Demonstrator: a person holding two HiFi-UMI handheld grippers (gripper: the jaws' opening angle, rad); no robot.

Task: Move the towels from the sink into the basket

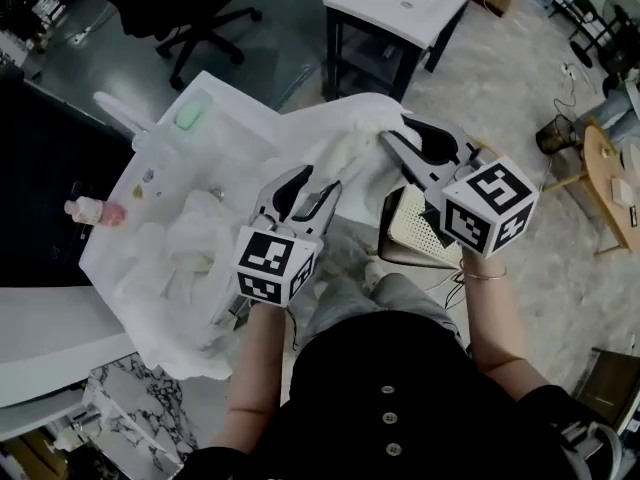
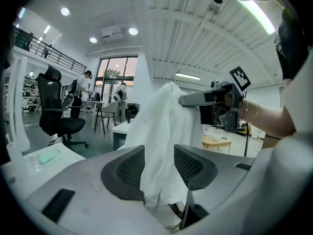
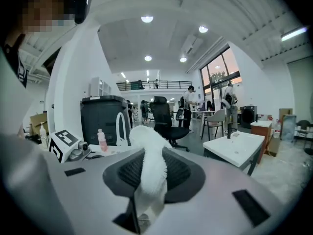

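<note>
A large white towel [image 1: 340, 133] hangs in the air between both grippers, above the front right corner of the white sink [image 1: 235, 118]. My left gripper [image 1: 315, 183] has a thick fold of the towel [image 2: 164, 131] filling the gap between its pads. My right gripper [image 1: 395, 136] is higher and to the right, pinching a narrow edge of the towel [image 3: 149, 165]. More white towels [image 1: 190, 243] lie crumpled in the sink basin and spill over its near edge. The beige perforated basket [image 1: 405, 233] stands on the floor right of the sink, below my right gripper.
On the sink rim are a green sponge [image 1: 190, 115], a white faucet [image 1: 120, 113] and a pink bottle [image 1: 95, 211]. A white table [image 1: 400, 3] and a black office chair [image 1: 190, 8] stand beyond. A small wooden table [image 1: 610, 183] is far right.
</note>
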